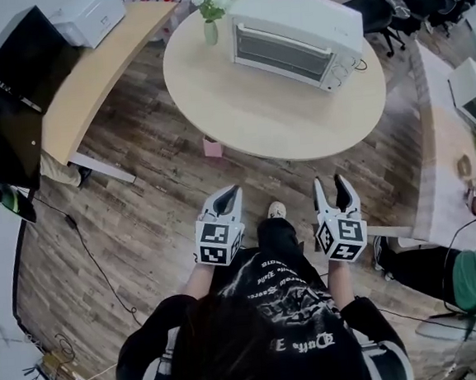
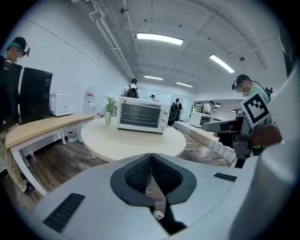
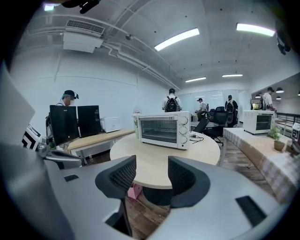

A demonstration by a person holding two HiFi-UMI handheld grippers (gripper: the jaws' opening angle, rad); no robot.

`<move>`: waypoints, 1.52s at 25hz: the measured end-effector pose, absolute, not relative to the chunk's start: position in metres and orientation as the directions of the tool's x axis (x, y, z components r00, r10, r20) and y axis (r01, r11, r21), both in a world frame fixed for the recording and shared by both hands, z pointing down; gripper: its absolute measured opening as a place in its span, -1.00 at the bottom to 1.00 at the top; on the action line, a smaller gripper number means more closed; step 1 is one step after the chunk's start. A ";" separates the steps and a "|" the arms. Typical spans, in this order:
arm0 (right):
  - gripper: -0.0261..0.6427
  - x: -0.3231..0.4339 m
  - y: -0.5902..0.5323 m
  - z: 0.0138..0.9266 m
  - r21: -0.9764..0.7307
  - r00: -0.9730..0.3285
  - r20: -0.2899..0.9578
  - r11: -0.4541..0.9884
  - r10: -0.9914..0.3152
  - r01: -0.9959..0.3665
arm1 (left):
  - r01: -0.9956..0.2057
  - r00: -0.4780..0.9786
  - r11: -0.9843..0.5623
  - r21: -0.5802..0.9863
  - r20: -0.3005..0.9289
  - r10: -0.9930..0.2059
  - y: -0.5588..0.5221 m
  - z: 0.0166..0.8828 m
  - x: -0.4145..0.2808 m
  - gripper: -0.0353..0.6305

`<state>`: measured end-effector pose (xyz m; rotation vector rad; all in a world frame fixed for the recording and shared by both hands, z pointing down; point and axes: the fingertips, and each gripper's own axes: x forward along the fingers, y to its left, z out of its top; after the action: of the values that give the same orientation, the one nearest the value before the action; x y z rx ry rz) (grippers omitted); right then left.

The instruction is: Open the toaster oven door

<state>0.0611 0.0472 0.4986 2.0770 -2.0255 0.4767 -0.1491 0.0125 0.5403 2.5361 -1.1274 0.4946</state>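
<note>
Toaster oven (image 1: 295,33) well beyond fingers (image 1: 343,194)

The white toaster oven (image 1: 295,33) stands upright on the far part of the round table (image 1: 282,127), well back from the table's near edge. Its glass door (image 1: 282,53) is shut, facing that edge, with three knobs (image 3: 184,129) beside it.

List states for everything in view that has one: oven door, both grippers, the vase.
toaster oven door: closed
left gripper: shut, nothing between the jaws
right gripper: open, nothing between the jaws
vase: upright on the round table, flowers in it
</note>
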 end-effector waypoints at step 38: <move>-0.27 0.235 -0.228 0.461 -0.418 -0.199 0.234 0.086 -0.952 -0.904 | -0.826 0.546 -0.547 0.138 0.443 -0.712 -0.209 0.534 0.024 -0.84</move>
<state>0.2347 -0.2277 0.4613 2.0470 -2.3844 0.7864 0.0235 -0.2095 0.5336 2.4549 -1.2668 0.4835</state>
